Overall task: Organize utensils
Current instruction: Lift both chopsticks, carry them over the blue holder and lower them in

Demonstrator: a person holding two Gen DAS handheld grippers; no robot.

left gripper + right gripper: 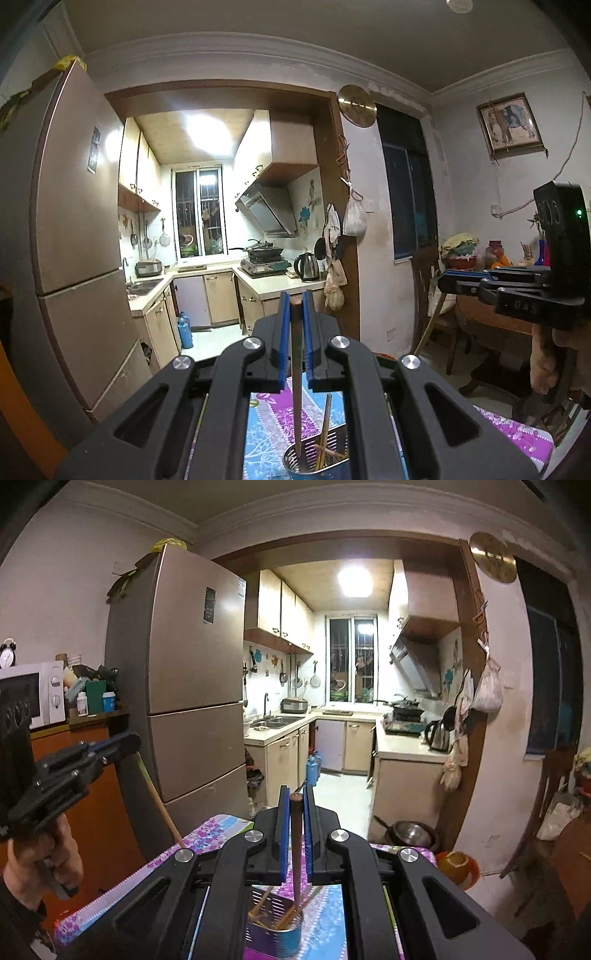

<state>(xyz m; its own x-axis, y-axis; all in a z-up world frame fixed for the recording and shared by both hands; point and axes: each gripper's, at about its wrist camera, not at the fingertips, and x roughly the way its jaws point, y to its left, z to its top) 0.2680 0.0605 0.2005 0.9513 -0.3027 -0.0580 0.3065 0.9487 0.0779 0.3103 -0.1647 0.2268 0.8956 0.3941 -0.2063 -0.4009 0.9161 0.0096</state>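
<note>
My left gripper [295, 299] is shut on the top end of a dark brown chopstick [296, 369]. The stick hangs straight down, its tip inside a perforated metal utensil holder [314, 458] that has several other chopsticks in it. My right gripper [295, 794] is shut on a second brown chopstick [296, 849], which points down at the same holder [273, 926]. In the right wrist view the left gripper [135, 740] shows at the left, with a chopstick [159, 805] slanting down from it. The right gripper [443, 282] shows at the right edge of the left wrist view.
The holder stands on a table with a purple and blue floral cloth [221, 834]. A tall fridge [184, 686] is to the left, with a microwave [40, 690] on an orange cabinet beside it. The kitchen doorway is straight ahead. A metal pot [410, 832] sits on the floor by the wall.
</note>
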